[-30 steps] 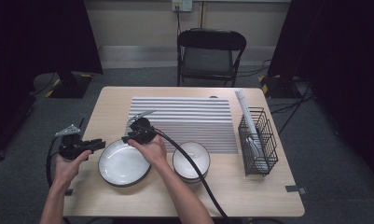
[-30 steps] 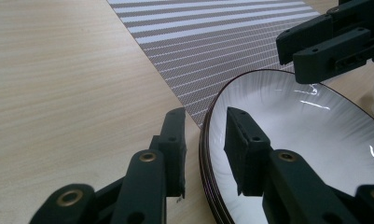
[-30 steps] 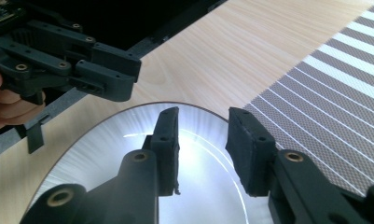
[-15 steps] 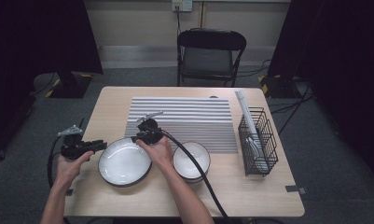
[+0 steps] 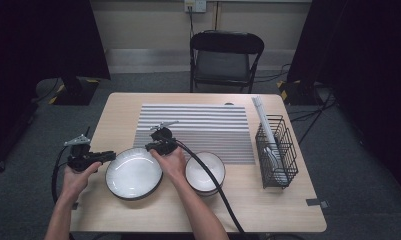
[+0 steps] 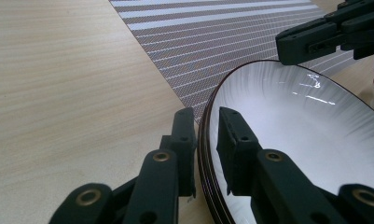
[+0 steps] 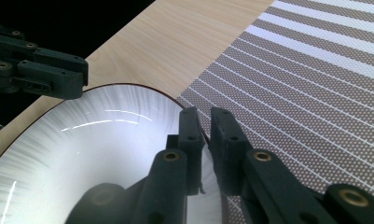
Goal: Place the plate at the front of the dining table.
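Gripping a wide white plate (image 5: 134, 173) from opposite edges, a person works two hand-held tools at a wooden bench (image 5: 123, 107). The left gripper (image 6: 205, 140) has its jaws straddling the dark rim nearest it, one jaw outside and one over the glazed inside; the jaws have just been closing and now stand narrow on that rim. The right gripper (image 7: 204, 133) has likewise just been closing and pinches the far edge of the plate, close by the striped mat (image 5: 198, 130). The plate lies flat between the two tools, with a smaller bowl (image 5: 204, 172) just beyond the right hand and a wire rack (image 5: 275, 150) well apart. Glazed ceramic of this kind is likely stiff, fairly heavy, slick under hard jaws and apt to chip, so the raised rim, taken evenly on both sides, looks the safest place to hold.
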The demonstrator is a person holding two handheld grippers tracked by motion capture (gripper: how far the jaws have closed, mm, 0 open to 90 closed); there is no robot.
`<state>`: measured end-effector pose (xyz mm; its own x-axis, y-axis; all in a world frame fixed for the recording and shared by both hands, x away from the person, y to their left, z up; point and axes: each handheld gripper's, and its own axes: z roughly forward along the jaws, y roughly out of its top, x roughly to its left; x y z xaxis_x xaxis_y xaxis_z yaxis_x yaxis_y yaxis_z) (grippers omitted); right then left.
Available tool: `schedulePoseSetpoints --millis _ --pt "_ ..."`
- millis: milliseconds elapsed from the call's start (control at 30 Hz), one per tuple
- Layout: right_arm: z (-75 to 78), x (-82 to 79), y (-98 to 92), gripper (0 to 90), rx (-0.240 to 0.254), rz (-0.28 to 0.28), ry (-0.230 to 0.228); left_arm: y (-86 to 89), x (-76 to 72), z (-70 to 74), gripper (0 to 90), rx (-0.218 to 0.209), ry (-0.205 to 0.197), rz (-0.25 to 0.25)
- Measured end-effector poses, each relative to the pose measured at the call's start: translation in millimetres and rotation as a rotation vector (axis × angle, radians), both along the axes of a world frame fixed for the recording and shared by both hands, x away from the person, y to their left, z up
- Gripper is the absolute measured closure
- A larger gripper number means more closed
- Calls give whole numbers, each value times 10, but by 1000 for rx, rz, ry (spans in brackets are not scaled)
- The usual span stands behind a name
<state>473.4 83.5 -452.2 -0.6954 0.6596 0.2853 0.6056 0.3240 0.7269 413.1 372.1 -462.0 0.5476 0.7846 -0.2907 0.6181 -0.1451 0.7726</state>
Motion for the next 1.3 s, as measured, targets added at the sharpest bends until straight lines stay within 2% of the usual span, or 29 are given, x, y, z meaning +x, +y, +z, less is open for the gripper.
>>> schedulePoseSetpoints --millis 200,433,500,667,733,900,967,1100,1200,1233,1300 --pt "-31 13 -8 867 1 -13 14 48 2 -43 778 -35 11 11" --pt "-46 19 -11 874 2 -13 21 33 5 -44 812 -30 9 4" --pt "-47 20 -11 874 4 -15 25 23 11 -49 826 -45 18 0" --pt "-49 21 -14 877 6 -15 28 11 9 -19 886 -31 19 -3" --pt "-49 14 -11 877 3 -19 24 1 9 -7 888 -18 18 -1" --pt "-74 9 -23 878 20 -31 41 5 14 -11 888 -26 24 2" --pt "-77 -6 -19 878 15 -30 25 0 15 -11 887 -27 22 5" --pt "-77 -6 -25 878 19 -31 27 -17 15 -16 844 -27 26 -2" --pt "-81 -3 -26 878 23 -36 33 -23 20 -18 845 -20 26 4" --pt "-83 -5 -28 879 22 -37 33 -21 16 -15 871 -11 23 7" --pt "-89 -6 -37 880 28 -37 40 -9 20 -17 884 -28 20 9"
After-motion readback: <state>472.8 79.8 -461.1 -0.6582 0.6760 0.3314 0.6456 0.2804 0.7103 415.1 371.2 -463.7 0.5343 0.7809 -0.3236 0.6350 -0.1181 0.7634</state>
